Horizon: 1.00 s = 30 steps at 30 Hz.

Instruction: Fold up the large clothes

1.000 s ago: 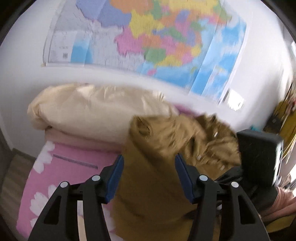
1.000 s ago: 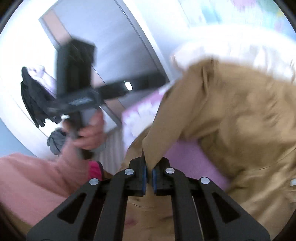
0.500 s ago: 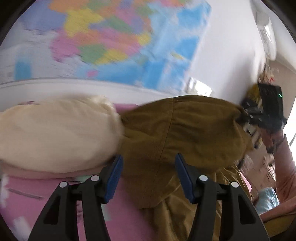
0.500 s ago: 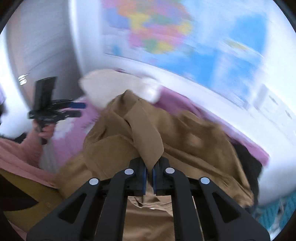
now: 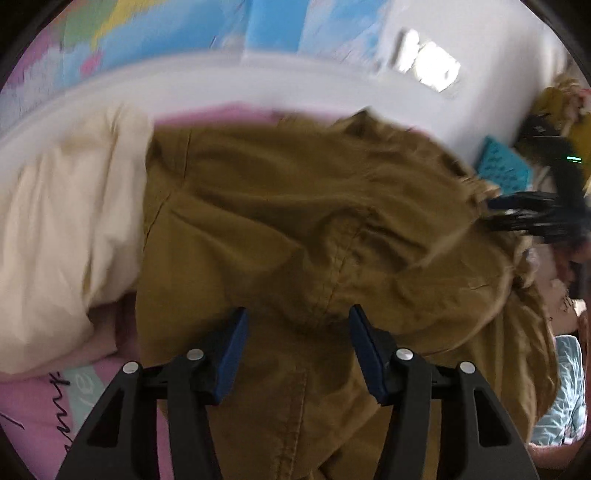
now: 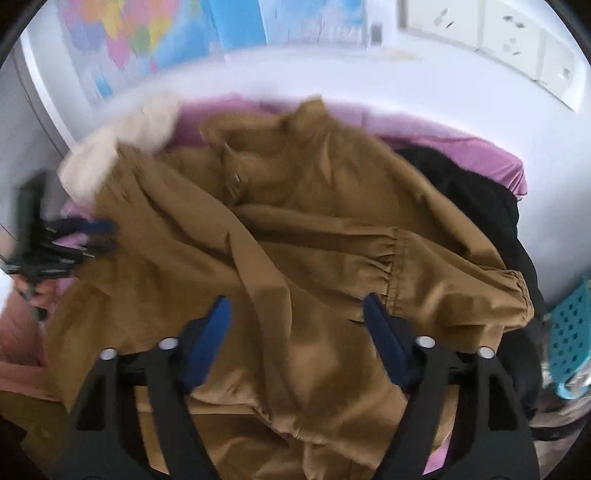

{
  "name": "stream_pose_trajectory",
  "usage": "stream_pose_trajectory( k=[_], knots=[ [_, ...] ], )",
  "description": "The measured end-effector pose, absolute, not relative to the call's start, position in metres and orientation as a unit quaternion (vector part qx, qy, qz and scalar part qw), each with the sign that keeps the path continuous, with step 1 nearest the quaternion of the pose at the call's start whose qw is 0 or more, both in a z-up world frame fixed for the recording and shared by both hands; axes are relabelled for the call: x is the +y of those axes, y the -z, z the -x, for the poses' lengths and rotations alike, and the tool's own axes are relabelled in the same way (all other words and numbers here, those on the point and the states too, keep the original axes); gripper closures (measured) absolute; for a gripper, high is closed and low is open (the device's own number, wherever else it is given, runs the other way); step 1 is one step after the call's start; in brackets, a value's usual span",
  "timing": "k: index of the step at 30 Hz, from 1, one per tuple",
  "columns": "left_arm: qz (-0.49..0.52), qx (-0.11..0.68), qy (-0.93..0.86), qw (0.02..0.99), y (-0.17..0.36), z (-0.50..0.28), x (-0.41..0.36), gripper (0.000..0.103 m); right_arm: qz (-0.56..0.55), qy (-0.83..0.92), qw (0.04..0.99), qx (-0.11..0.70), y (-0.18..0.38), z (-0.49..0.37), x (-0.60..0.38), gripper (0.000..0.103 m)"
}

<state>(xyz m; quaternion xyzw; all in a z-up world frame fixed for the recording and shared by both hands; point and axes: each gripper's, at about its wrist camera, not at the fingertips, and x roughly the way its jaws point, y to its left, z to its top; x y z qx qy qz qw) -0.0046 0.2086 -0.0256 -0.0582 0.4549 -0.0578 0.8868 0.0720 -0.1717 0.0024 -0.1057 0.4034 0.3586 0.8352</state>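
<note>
Left wrist view: left gripper (image 5: 297,349), jaws spread partway and just closing a little, brown jacket (image 5: 295,229) between the pads, no visible pinch. Jacket heaped on the pink bed (image 5: 33,410), against a cream pillow (image 5: 62,229). Map (image 5: 147,33) on the wall behind.

Right wrist view: right gripper (image 6: 295,332), jaws just sprung wide apart, jacket (image 6: 280,236) loose beneath them, elastic cuff (image 6: 509,295) at right. Black garment (image 6: 476,192) beyond the jacket, teal basket (image 6: 570,332) at the edge.
</note>
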Motion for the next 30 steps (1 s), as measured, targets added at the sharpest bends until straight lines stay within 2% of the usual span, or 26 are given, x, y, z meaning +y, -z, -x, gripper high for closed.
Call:
stream_pose_trajectory(
  k=[1, 4, 9, 11, 12, 13, 15, 20, 23, 25, 30],
  knots=[
    [0.060, 0.457, 0.056, 0.886, 0.027, 0.003, 0.209, 0.055, 0.090, -0.361, 0.841, 0.392, -0.003, -0.072, -0.184, 0.022],
    [0.061, 0.441, 0.066, 0.893, 0.016, 0.005, 0.211, 0.055, 0.061, -0.361, 0.853, 0.372, -0.004, -0.056, -0.215, 0.019],
    [0.055, 0.405, 0.087, 0.908, -0.005, 0.006, 0.207, 0.051, 0.073, -0.330, 0.860, 0.384, 0.018, -0.052, -0.226, 0.018],
    [0.055, 0.405, 0.084, 0.909, -0.007, -0.003, 0.206, 0.051, 0.068, -0.331, 0.857, 0.388, 0.027, -0.056, -0.225, 0.040],
    [0.058, 0.408, 0.080, 0.908, -0.005, -0.008, 0.207, 0.051, 0.055, -0.331, 0.855, 0.394, 0.031, -0.060, -0.225, 0.068],
    [0.062, 0.412, 0.078, 0.906, -0.002, -0.016, 0.206, 0.051, 0.048, -0.326, 0.857, 0.396, 0.031, -0.062, -0.227, 0.079],
    [0.072, 0.419, 0.077, 0.902, 0.002, -0.021, 0.208, 0.051, 0.041, -0.328, 0.869, 0.369, 0.021, -0.060, -0.232, 0.089],
    [0.072, 0.410, 0.100, 0.904, -0.001, -0.021, 0.198, 0.051, 0.017, -0.284, 0.900, 0.331, -0.007, -0.067, -0.263, 0.089],
    [0.055, 0.425, 0.096, 0.898, 0.010, -0.031, 0.188, 0.051, 0.000, -0.259, 0.892, 0.369, 0.011, -0.090, -0.268, 0.077],
    [0.042, 0.456, 0.075, 0.886, 0.027, -0.042, 0.185, 0.052, -0.002, -0.245, 0.889, 0.387, 0.025, -0.100, -0.267, 0.065],
    [0.061, 0.470, 0.064, 0.878, 0.033, -0.044, 0.196, 0.056, -0.028, -0.243, 0.906, 0.346, 0.014, -0.082, -0.275, 0.052]
  ],
)
